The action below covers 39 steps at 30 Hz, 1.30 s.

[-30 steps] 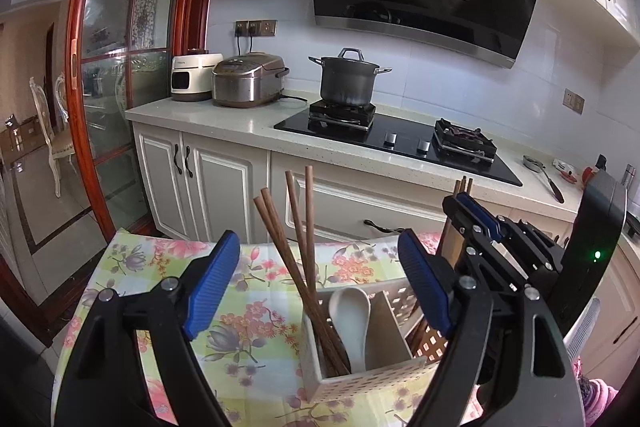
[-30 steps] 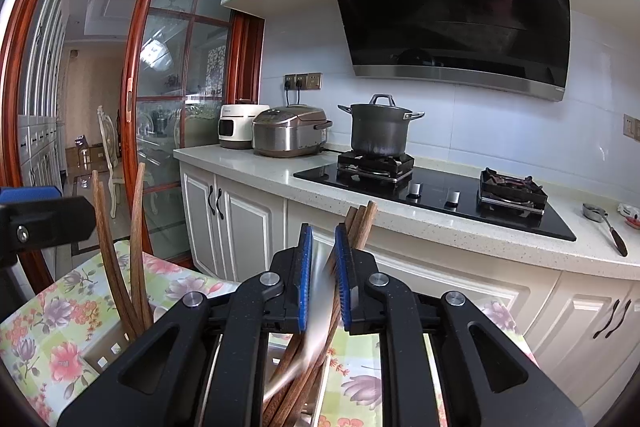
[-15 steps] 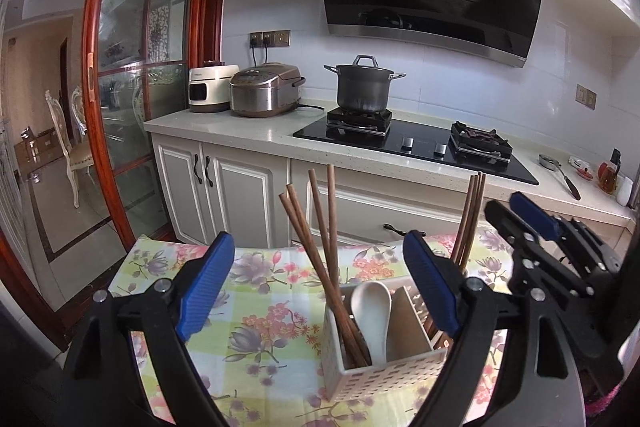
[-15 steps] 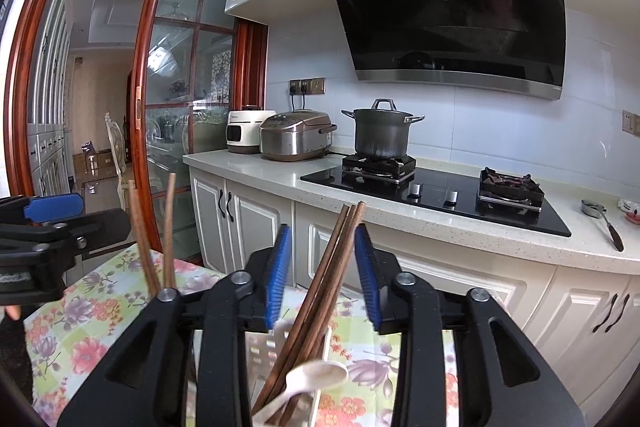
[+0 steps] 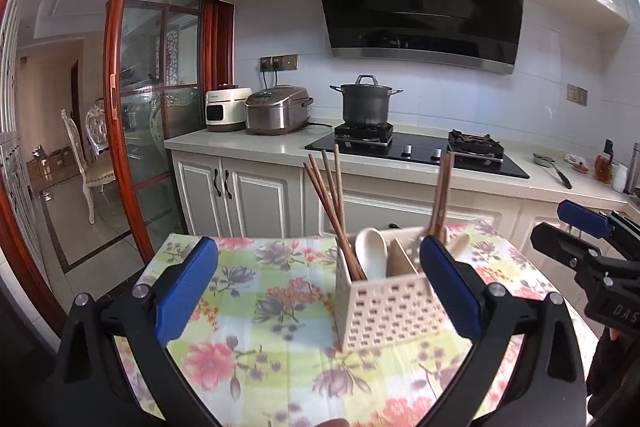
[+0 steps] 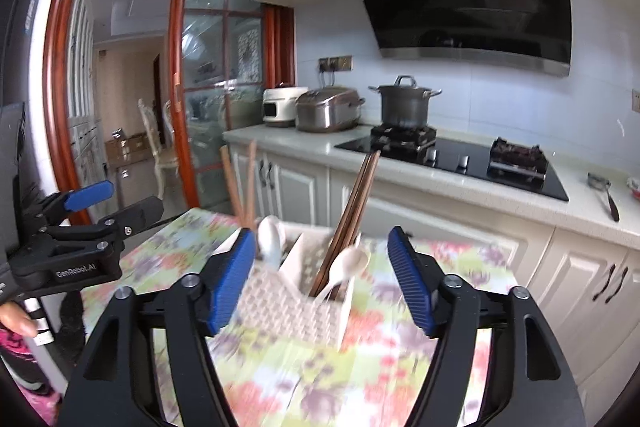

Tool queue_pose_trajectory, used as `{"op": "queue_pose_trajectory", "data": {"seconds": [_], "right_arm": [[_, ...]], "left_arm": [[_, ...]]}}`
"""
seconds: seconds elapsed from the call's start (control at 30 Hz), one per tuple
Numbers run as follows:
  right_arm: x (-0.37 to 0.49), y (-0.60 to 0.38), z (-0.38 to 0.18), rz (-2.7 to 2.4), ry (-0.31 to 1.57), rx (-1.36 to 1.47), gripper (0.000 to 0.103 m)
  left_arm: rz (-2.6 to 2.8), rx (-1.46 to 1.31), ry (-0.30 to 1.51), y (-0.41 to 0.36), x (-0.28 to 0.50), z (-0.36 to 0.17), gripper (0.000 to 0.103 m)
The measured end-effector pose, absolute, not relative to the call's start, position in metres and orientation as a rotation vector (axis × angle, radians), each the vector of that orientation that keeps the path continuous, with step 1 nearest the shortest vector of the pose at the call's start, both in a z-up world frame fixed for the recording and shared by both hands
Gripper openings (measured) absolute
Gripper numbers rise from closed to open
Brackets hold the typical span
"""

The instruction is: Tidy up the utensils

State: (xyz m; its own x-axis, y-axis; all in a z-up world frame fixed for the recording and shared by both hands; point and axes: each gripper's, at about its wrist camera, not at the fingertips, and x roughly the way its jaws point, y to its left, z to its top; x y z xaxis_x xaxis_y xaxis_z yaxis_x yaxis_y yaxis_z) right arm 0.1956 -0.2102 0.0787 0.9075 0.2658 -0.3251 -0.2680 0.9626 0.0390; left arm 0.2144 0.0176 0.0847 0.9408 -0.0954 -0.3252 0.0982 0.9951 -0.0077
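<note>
A white perforated utensil holder stands on the flowered tablecloth. Its left compartment holds brown chopsticks and a white spoon. Its right compartment holds more chopsticks and a second white spoon. My left gripper hangs short of the holder, jaws opening wide, nothing between them. My right gripper is also back from the holder, jaws opening, nothing pressed by the pads. Each gripper shows at the edge of the other's view.
Behind the table runs a kitchen counter with a rice cooker, a pot on a black hob and a range hood above. White cabinets stand below. A red-framed glass door is at the left.
Both grippers have pulled back from the holder, which now looks smaller and farther. The right gripper, shut over the chopsticks a second ago, has opened and left them standing in the holder.
</note>
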Motion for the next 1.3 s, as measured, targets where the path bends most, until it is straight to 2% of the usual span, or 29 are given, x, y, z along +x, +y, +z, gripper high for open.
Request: {"op": "queue_pose_trajectory", "data": {"seconds": [0.03, 0.2, 0.47, 1.3], "right_arm": [[0.187, -0.21, 0.08, 0.284, 0.348, -0.002, 0.077], [0.142, -0.214, 0.077, 0.31, 0.379, 0.056, 0.084], [0.116, -0.212, 0.073, 0.293, 0.393, 0.018, 0.084], [0.127, -0.223, 0.065, 0.262, 0.418, 0.024, 0.084]], "left_arm": [[-0.111, 0.004, 0.333, 0.017, 0.205, 0.084, 0.098], [-0.13, -0.003, 0.333, 0.015, 0.151, 0.078, 0.098], [-0.146, 0.05, 0.363, -0.004, 0.129, 0.07, 0.098], [-0.16, 0.031, 0.4, -0.004, 0.13, 0.07, 0.098]]}}
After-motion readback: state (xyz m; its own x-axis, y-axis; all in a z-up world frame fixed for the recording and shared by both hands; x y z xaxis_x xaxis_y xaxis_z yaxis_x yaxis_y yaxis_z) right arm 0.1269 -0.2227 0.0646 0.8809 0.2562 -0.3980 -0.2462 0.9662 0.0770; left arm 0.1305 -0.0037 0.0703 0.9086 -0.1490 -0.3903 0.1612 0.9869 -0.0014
